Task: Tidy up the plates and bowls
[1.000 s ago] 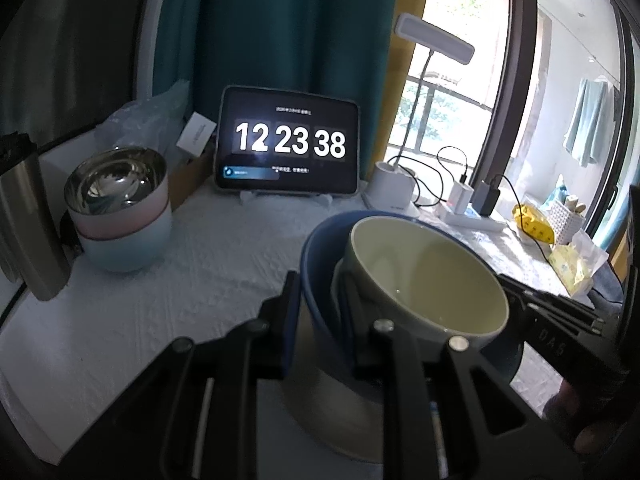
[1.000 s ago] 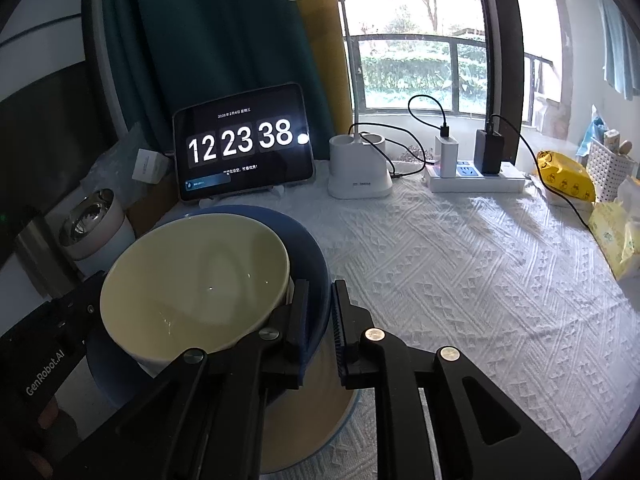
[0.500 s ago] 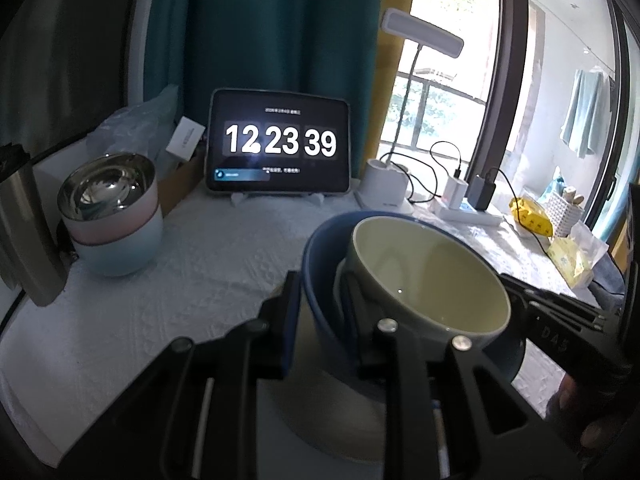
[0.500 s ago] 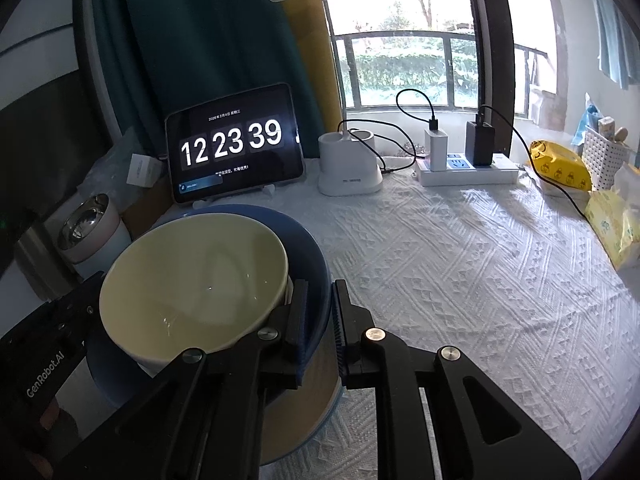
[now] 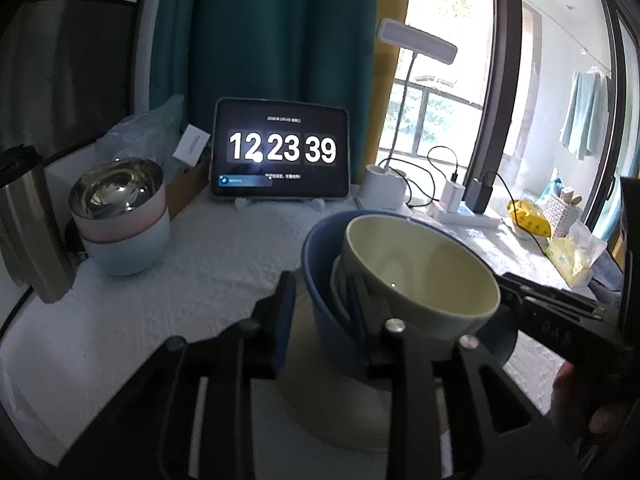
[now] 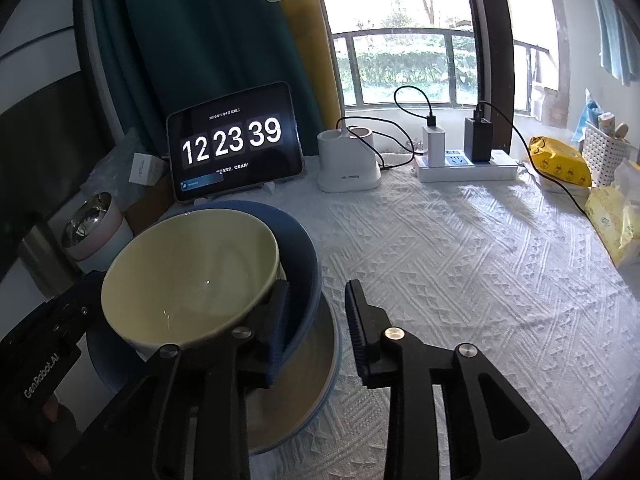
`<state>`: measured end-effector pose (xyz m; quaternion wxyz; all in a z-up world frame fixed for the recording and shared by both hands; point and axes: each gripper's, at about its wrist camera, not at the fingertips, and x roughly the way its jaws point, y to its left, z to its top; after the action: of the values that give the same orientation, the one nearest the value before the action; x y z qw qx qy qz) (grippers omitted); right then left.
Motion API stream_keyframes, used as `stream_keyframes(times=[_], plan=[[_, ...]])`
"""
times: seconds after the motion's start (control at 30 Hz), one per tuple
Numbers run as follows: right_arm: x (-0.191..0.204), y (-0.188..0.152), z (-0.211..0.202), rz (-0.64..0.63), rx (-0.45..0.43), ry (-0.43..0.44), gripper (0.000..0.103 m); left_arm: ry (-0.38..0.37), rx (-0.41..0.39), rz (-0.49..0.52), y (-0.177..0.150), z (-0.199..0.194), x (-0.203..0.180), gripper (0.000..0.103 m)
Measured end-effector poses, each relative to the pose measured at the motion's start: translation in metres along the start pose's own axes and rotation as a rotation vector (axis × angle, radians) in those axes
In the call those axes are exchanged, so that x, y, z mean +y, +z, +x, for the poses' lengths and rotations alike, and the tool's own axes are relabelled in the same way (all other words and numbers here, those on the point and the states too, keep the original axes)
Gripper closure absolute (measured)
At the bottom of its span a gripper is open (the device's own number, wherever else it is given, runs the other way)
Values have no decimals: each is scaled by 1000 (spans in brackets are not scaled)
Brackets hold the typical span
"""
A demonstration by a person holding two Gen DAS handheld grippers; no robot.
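Observation:
A cream bowl (image 5: 420, 276) (image 6: 188, 272) sits nested in a blue bowl (image 5: 316, 256) (image 6: 306, 264), which stands on a cream plate (image 5: 320, 404) (image 6: 316, 376) with a blue rim. My left gripper (image 5: 320, 316) straddles the blue bowl's left wall, one finger outside and one inside. Its jaws are opening and a gap shows beside the outer finger. My right gripper (image 6: 318, 320) straddles the opposite wall; its jaws are opening too, and the outer finger (image 6: 356, 320) stands clear of the bowl. Neither pair of pads presses on the rim.
Two stacked pastel bowls with a steel lining (image 5: 120, 208) (image 6: 94, 228) stand at the left, beside a metal flask (image 5: 28, 232). A tablet clock (image 6: 232, 140), lamp base (image 6: 348, 160) and power strip (image 6: 464, 164) line the back. Yellow packets (image 6: 560, 164) lie at the right.
Both grippers' jaws have spread apart and let go of the blue bowl's rim. The bowls and plate have stayed where they were.

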<state>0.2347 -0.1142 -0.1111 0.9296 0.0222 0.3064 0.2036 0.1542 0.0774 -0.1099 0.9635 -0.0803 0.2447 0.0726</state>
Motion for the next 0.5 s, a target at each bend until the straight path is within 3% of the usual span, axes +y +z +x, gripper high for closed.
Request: stream_keyframes(times=[0.2, 0.5], plan=[[-2, -3, -6, -9, -3, -3, 64, 8, -8, -7, -4, -7, 1, 58], [-7, -6, -17, -14, -17, -7, 57, 10, -16, 4, -9, -14, -7, 51]])
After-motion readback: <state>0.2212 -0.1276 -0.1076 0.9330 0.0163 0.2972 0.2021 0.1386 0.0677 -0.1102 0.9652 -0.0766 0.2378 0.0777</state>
